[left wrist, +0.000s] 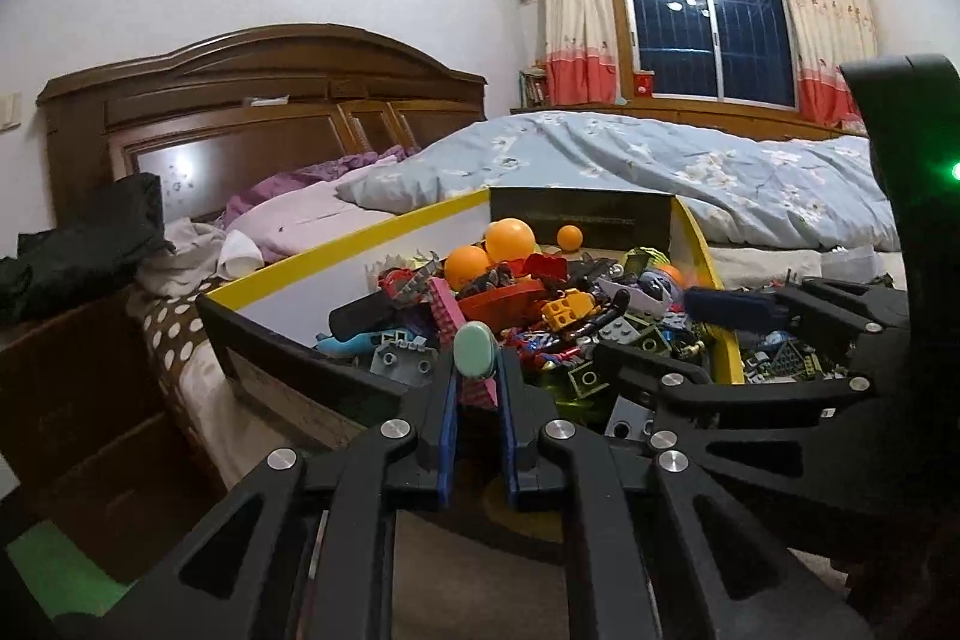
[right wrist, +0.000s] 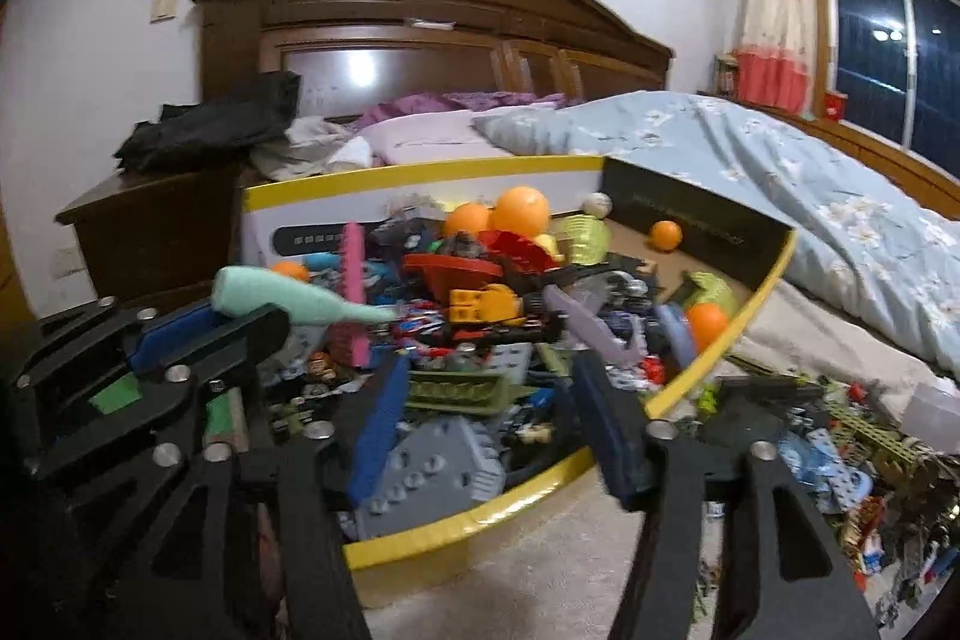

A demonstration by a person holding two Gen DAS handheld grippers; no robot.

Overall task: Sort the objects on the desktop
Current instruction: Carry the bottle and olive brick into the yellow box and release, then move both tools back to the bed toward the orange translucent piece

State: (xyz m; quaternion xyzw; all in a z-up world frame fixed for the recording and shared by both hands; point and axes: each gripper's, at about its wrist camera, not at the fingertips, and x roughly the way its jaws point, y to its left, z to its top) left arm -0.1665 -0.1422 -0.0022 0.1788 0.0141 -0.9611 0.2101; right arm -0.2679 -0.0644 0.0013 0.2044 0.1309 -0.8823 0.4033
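Note:
My left gripper (left wrist: 477, 376) is shut on a mint-green toy piece (left wrist: 474, 352), held above the near edge of a yellow-rimmed box (left wrist: 360, 232) full of bricks and toys. In the right wrist view the same mint-green piece (right wrist: 288, 301) sticks out of the left gripper (right wrist: 240, 319) at the left. My right gripper (right wrist: 486, 388) is open and empty, hovering over the box's near corner (right wrist: 528, 478). Orange balls (right wrist: 521, 211) and a pink plate (right wrist: 354, 280) lie on the heap.
Loose bricks (right wrist: 840, 454) are scattered on the surface to the right of the box. Behind stands a bed with a blue floral quilt (left wrist: 690, 172) and a brown headboard (left wrist: 258, 100). A dark nightstand (right wrist: 156, 232) with clothes is at the left.

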